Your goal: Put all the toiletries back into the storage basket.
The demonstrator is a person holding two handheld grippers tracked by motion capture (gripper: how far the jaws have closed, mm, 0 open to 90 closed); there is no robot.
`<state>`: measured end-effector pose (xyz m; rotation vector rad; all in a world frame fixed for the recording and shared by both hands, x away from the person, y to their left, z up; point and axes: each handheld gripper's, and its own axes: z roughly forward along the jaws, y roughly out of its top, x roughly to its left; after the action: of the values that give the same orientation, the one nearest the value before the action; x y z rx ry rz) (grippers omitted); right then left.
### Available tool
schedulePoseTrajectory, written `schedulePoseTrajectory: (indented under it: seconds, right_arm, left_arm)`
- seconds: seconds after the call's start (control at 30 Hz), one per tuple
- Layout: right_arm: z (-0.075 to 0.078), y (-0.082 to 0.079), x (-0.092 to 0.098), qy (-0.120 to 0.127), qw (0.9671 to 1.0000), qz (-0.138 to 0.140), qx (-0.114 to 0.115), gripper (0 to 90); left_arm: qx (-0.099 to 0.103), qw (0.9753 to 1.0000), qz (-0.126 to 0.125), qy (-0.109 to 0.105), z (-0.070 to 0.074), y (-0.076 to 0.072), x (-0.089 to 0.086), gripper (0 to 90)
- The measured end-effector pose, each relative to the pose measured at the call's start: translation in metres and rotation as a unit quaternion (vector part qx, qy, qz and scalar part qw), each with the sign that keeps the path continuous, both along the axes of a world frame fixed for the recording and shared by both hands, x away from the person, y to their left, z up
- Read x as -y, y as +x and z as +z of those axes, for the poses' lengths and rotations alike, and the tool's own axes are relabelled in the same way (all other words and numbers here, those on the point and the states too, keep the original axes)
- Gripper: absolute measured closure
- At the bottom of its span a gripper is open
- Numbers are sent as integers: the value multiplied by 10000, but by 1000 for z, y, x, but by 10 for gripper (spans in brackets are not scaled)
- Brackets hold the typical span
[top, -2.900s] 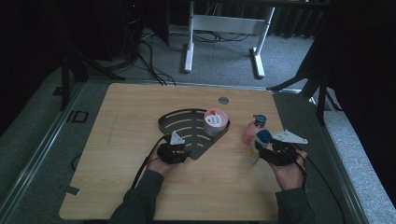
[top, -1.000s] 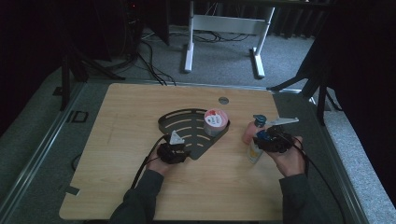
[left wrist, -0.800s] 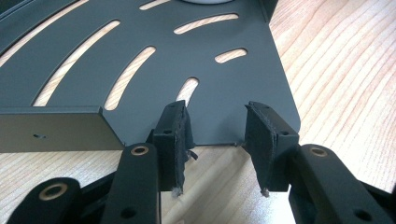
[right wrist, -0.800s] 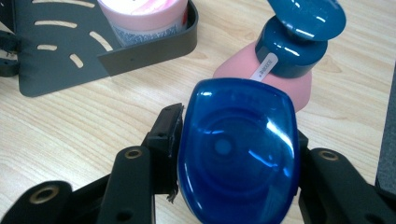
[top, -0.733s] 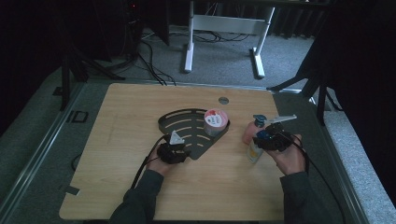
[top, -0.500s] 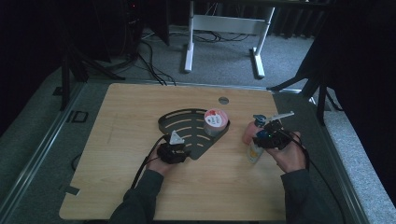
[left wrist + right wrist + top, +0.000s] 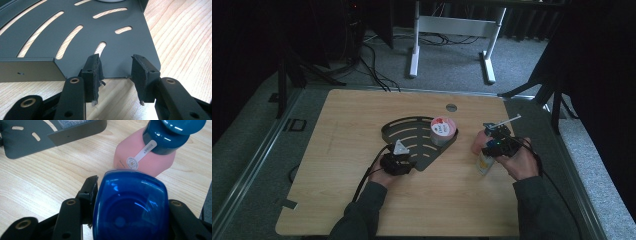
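A dark grey slotted tray lies mid-table, with a pink-and-white lidded tub in its far right corner. My left gripper sits at the tray's near corner. In the left gripper view this gripper is open, and its pads stand on either side of a stretch of the tray's front edge. My right gripper is shut on the blue cap of a pale yellow bottle standing on the table. A pink bottle with a dark teal cap stands just behind it, touching or nearly so.
The wooden table has a round grommet hole near its far edge. Its right edge is close to my right hand. Black cables trail from both grippers toward the person. A white desk frame stands on the floor beyond.
My right gripper has come in from the right and now sits on the blue-capped bottle, its top plate tilting up. The left gripper and tray have stayed put.
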<state>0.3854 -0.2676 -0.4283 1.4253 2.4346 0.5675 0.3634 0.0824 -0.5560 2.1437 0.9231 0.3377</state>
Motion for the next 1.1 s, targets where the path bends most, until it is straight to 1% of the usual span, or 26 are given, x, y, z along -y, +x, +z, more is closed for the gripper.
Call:
schedulePoseTrajectory:
  seconds: [0.1,0.23,0.43,0.63,0.77,0.9,1.0,1.1]
  right_arm:
    - [-2,3,-2,-110,9999,17,-121,530]
    - [-2,5,-3,-133,9998,2,-149,531]
    - [-2,9,-5,-211,9992,21,-334,531]
    - [-4,14,-8,-343,9980,42,-527,531]
    - [-4,17,-8,-352,9970,58,-686,533]
    - [-4,20,-10,-421,9958,139,-801,537]
    - [-3,20,-11,-470,9952,206,-837,539]
    - [-3,20,-12,-510,9939,291,-936,540]
  left_arm:
    - [-3,10000,0,-8,0,0,0,582]
    - [-2,10000,-2,-9,0,0,0,582]
    - [-3,10000,-5,-5,0,0,0,582]
    - [-9,10000,-2,-23,0,0,0,582]
    - [-11,10000,-4,-24,0,0,0,581]
    - [-10,10000,-4,-20,0,0,0,582]
    - [-14,10000,-5,-28,0,0,0,581]
    - [-15,10000,-5,-27,0,0,0,582]
